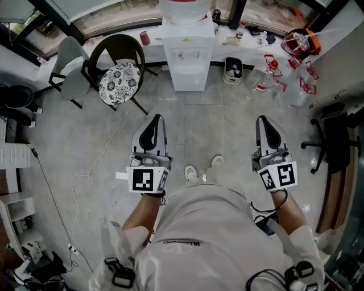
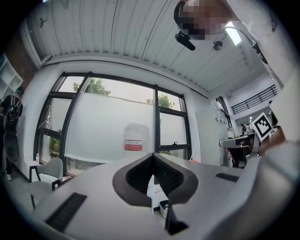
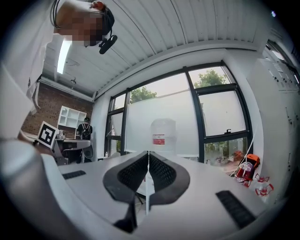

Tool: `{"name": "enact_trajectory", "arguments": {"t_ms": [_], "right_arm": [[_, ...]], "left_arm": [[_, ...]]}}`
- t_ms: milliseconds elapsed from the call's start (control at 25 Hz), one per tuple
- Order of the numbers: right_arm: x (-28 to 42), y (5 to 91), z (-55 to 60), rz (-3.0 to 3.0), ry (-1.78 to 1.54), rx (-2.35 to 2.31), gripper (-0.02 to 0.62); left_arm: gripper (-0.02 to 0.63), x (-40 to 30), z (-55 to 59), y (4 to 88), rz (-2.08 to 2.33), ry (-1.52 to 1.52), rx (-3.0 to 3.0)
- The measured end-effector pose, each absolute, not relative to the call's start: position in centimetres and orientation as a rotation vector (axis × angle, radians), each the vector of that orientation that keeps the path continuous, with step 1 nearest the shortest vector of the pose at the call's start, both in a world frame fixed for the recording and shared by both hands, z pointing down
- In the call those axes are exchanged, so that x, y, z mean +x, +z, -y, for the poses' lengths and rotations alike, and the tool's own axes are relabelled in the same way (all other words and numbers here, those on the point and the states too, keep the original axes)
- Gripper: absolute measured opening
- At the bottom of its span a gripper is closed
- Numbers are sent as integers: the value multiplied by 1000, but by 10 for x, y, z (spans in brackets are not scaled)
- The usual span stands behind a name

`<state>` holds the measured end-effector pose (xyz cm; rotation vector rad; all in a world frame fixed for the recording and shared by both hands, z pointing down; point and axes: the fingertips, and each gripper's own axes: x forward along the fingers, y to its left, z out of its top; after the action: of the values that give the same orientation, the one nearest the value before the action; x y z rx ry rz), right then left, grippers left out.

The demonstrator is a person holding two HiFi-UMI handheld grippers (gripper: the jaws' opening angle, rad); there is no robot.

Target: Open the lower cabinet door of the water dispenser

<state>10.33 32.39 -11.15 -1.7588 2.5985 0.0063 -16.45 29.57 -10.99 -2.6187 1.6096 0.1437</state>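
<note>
**Head view.** The left gripper (image 1: 153, 119) and right gripper (image 1: 264, 119) each hold their 2 fingers pressed together on nothing. Both point across the floor (image 1: 227, 131) toward the water dispenser (image 1: 187, 57), which stands well ahead, between the 2 pairs of fingers. Its lower cabinet door (image 1: 187, 77) faces them, well apart from both. The bottle (image 3: 163, 132) on top carries a red-and-white label (image 3: 159, 139), its print too small to read. A black-and-white square marker (image 1: 144, 179) shows on each gripper's cube.

I lose the top of the bottle (image 1: 183, 8) on the water dispenser (image 1: 187, 62) at the head view's edge. The left tongs (image 2: 153, 157) and right tongs (image 3: 149, 153) hide its lower half in their own views.
</note>
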Motion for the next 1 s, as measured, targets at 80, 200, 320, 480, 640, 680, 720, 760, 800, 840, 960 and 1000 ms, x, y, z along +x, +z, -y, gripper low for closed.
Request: {"name": "enact_trajectory", "arguments": {"t_ms": [80,200,320,480,640,680,720,760,800,840,960,1000], "right_arm": [[100,-111,-316,-2609,-1,-1749,17],[99,-112,-299,-2607,-6,-1737,17],[98,-106,-283,-2623,-7,-1721,17],[103,-97,-255,-2645,-28,-1695,17],[117,-87,-216,-2661,-67,-1660,17],[121,-85,-205,-2668,-72,-1644,17],[125,-83,-194,-2676,-78,-1628,17],[128,-80,-182,-2685,-85,-1614,17],[132,-77,-170,-2693,-93,-1600,17],[136,-73,-158,-2703,-103,-1586,17],[150,-56,-120,-2737,-136,-1544,17],[153,-48,-107,-2750,-145,-1528,17]], "left_arm": [[5,-165,-291,-108,-1607,137,-2627],[6,-163,-276,-105,-1607,128,-2636],[5,-160,-261,-103,-1616,125,-2630],[6,-151,-235,-102,-1622,125,-2617],[6,-136,-197,-98,-1639,108,-2603],[5,-131,-187,-97,-1644,101,-2598],[5,-126,-176,-96,-1651,94,-2593],[6,-121,-165,-94,-1661,87,-2587],[6,-117,-154,-91,-1673,79,-2582],[6,-112,-143,-88,-1684,70,-2575],[5,-92,-110,-74,-1703,47,-2553],[6,-85,-98,-68,-1710,41,-2548]]}}
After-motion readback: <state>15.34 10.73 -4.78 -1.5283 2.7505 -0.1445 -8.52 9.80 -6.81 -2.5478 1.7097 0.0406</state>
